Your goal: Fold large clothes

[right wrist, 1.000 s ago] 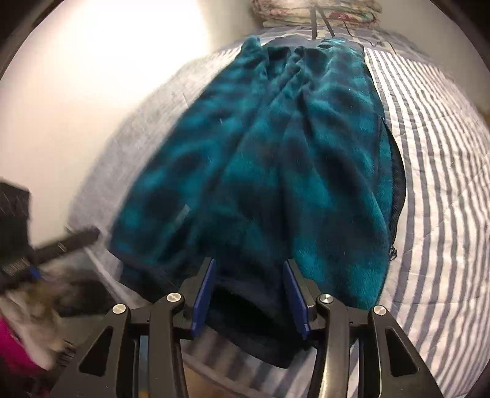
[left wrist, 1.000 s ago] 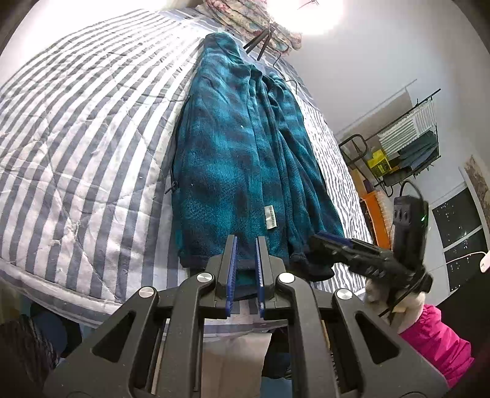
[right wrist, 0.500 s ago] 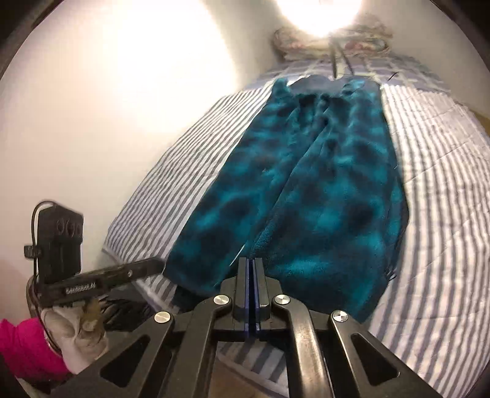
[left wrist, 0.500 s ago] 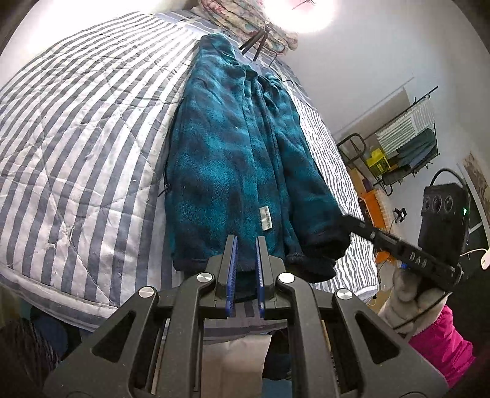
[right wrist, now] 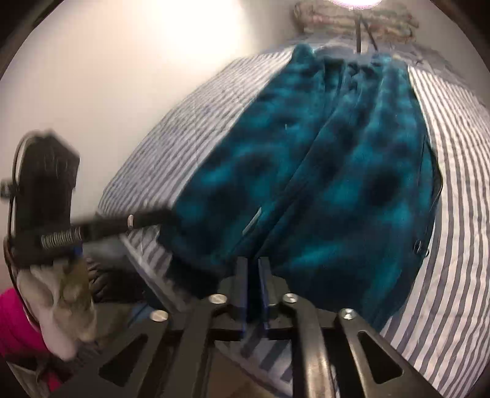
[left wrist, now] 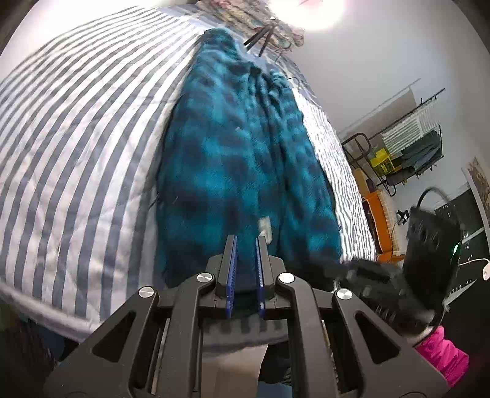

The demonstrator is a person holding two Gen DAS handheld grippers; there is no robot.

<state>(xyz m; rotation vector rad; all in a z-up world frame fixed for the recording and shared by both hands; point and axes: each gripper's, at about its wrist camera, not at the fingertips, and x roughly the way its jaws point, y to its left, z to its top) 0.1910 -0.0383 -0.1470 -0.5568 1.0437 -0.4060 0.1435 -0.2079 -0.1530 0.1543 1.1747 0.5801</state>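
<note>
A teal and black plaid fleece [left wrist: 239,159] lies lengthwise on the striped bed [left wrist: 76,137], its dark hem at the near edge. My left gripper [left wrist: 245,238] sits at that hem, its blue pads close together with dark cloth in the narrow gap. A white label [left wrist: 265,225] shows just beyond its tips. In the right wrist view the same fleece [right wrist: 337,183] fills the middle. There my right gripper [right wrist: 252,260] hangs over the hem; its jaws are opening, a slim gap with dark fabric showing in it. The left gripper [right wrist: 165,214] reaches the garment's lower left corner.
Black hangers [left wrist: 260,39] and folded bedding [left wrist: 245,18] lie at the bed's far end. A wire rack [left wrist: 407,147] and an orange box [left wrist: 376,214] stand right of the bed. A wall [right wrist: 107,76] runs along the other side. A gloved hand [right wrist: 61,294] and pink sleeve [left wrist: 441,358] show.
The right gripper's jaws went from wide to fully shut and now stand slightly parted, lower over the hem. The left gripper has kept its place and narrow gap.
</note>
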